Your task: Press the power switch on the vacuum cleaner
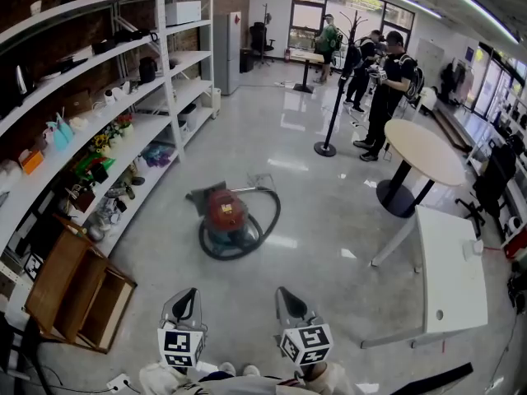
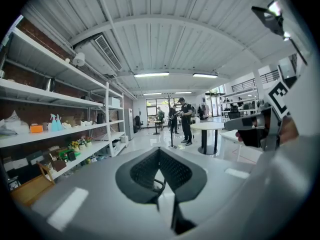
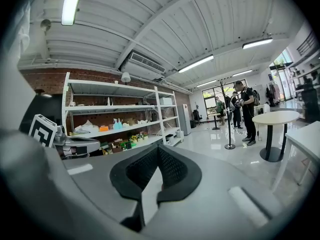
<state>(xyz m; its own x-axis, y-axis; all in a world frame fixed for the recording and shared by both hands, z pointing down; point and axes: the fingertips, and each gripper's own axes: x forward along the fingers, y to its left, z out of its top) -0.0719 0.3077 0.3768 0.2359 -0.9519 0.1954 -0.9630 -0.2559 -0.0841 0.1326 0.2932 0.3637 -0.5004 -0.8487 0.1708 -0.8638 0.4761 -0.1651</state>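
Both grippers are clenched and empty: the grey left gripper (image 1: 183, 304) (image 2: 159, 151) and the grey right gripper (image 1: 291, 301) (image 3: 159, 149) each show black ribbed pads meeting at the tips with nothing between them, held low and side by side near the person's body. A glossy pale grey polished floor (image 1: 321, 212) spreads ahead and mirrors the ceiling lights. Along the left wall runs tall white metal shelving (image 1: 169, 97) crowded with small objects. To the right stand a white rectangular table (image 1: 453, 278) and a cream round table on a black pedestal (image 1: 424, 151). An open brown wooden box (image 1: 78, 295) sits on the floor at the near left. Several people stand at the far end of the room. The red and teal canister vacuum cleaner (image 1: 226, 214) rests on the floor straight ahead of the grippers and well apart from them, falling between the two and a little toward the left one, so the left gripper looks slightly nearer. Its rounded hard-plastic body seems to run lengthwise away from the person. A dark grey flexible hose (image 1: 272, 212) loops around its right and near sides. The power switch is too small to make out; neither gripper view shows the machine.
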